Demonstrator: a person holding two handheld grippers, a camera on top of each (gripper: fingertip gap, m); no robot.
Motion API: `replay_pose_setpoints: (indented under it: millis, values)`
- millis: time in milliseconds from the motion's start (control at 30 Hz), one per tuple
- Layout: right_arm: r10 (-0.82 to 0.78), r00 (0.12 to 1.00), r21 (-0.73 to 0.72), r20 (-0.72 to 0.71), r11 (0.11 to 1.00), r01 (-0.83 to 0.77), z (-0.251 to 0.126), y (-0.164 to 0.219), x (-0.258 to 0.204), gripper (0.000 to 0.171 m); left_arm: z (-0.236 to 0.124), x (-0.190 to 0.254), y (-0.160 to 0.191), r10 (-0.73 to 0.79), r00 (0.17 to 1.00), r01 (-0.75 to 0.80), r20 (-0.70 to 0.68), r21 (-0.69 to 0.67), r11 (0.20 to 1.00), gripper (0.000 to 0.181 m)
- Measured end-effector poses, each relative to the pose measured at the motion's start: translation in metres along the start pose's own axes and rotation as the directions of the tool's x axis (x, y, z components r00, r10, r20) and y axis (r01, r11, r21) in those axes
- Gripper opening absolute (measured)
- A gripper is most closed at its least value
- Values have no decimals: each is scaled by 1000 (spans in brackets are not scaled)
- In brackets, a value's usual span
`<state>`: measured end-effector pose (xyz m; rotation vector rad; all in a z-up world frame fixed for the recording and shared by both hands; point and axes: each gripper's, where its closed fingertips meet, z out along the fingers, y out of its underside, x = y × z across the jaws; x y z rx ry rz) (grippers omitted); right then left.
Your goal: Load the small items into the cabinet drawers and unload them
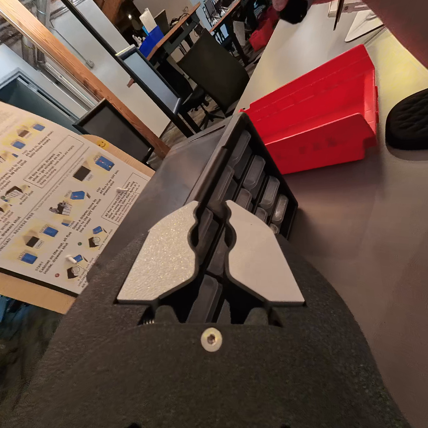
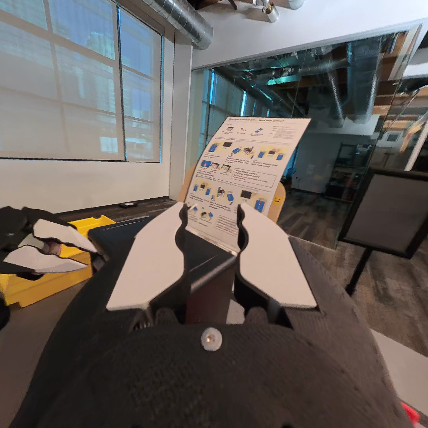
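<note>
Left wrist view: the left gripper [image 1: 212, 206] is seen tilted, its two grey fingers [image 1: 166, 252] set narrowly apart and straddling the front edge of the black cabinet [image 1: 185, 176]; whether that edge is actually pinched cannot be told. The cabinet's translucent drawers [image 1: 253, 171] are seen in rows on the face to the right of the fingers, all pushed in as far as can be judged; no small items are made out in either view. Just beyond the cabinet a red bin [image 1: 324, 115] is recorded lying on the grey mat [image 1: 347, 231], and a black padded object [image 1: 410, 120] is noted at the right edge. To the left, an illustrated instruction sheet [image 1: 58, 196] is propped on a wooden stand. Office chairs and desks are seen farther off. In the right wrist view the right gripper [image 2: 210, 208] is held level above the cabinet top [image 2: 208, 252], fingers moderately apart and nothing held between them. Shown only here are a yellow bin [image 2: 46, 284] at the left, partly hidden by the other gripper, the instruction sheet from the front, and beyond it a large window [image 2: 69, 81], a glass partition and a dark board on a stand [image 2: 389, 213].
</note>
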<state>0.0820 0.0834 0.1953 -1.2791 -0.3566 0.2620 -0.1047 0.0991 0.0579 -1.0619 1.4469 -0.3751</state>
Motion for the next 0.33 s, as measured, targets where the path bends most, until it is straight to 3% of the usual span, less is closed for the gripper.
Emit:
replay_pose_setpoints:
  millis: [167,333]
  values:
    - [-117,993,-16,-29,993,116,-1,1,-2,40,1,-1,4,7,1000,-7,0,-14,1000,17]
    - [-99,995,-34,-11,995,98,2,7,-1,40,0,-1,4,-5,1000,5,-8,-14,1000,16]
